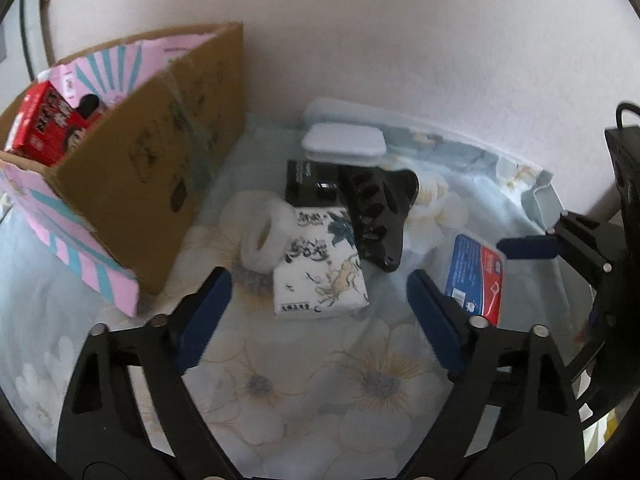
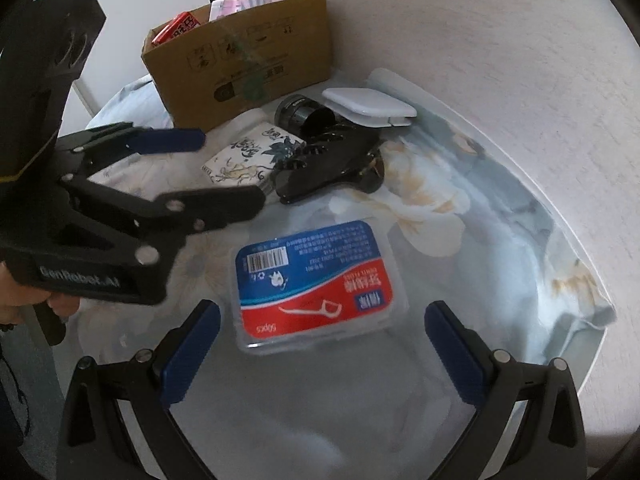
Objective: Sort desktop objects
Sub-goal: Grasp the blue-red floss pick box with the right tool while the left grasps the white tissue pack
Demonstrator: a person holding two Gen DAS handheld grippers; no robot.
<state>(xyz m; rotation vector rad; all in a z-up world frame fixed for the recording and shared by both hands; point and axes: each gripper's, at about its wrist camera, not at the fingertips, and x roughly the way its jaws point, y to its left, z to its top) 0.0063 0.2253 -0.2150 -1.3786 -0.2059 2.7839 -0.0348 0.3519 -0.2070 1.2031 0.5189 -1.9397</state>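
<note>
Right wrist view puts the floss pick box (image 2: 316, 280) at twelve o'clock between my wide-spread right gripper (image 2: 320, 344) fingers, so I'd descend squarely, close across its short sides, and keep my equally wide, empty left gripper (image 1: 316, 312) clear.

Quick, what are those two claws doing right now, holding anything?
Left gripper: open, holding nothing.
Right gripper: open, holding nothing.

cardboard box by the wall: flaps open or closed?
Open. The cardboard box has its pink-lined flaps folded out, and a red carton shows inside through the top.
</note>
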